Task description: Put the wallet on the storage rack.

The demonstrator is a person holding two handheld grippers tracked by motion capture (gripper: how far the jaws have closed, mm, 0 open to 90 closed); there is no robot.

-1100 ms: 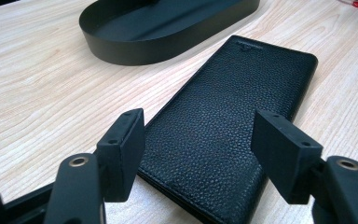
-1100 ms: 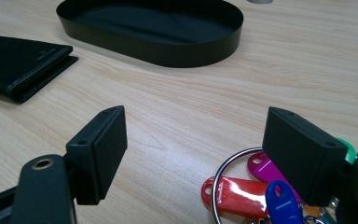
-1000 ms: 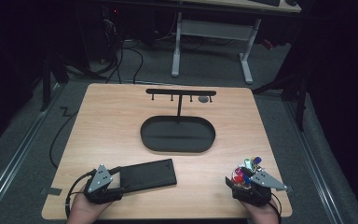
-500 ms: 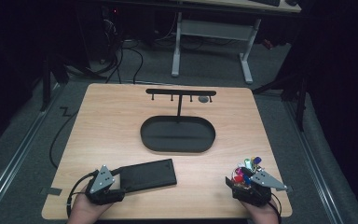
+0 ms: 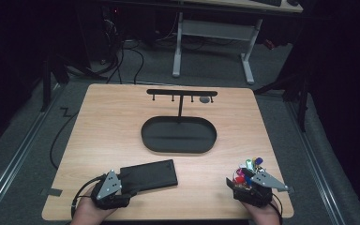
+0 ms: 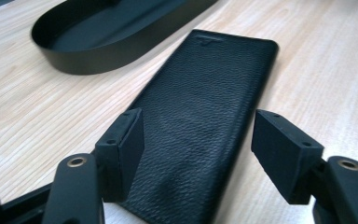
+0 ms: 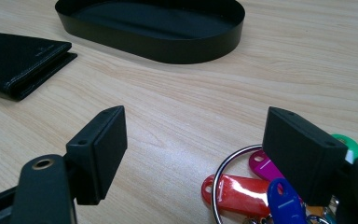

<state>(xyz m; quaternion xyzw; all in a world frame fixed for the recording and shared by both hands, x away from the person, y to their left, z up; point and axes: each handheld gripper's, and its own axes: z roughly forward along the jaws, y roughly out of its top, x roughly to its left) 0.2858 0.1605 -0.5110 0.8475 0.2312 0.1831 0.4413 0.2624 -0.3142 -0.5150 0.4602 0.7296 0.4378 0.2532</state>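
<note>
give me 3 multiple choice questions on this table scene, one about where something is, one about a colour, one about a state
1. Where does the black wallet lie?
A. inside the oval tray
B. flat on the table, in front of the left gripper
C. hanging from the stand

2. What colour is the oval tray?
A. black
B. white
C. red

3. How do the right gripper's jaws stand?
A. clamped on the wallet
B. shut on nothing
C. open, with the ring of coloured key tags lying by one jaw

Answers:
1. B: the left gripper view shows the wallet flat on the wood between its open jaws, outside the tray.
2. A: its wall and floor are black in all views.
3. C: a wide gap shows between the jaws, and nothing is pressed.
</note>
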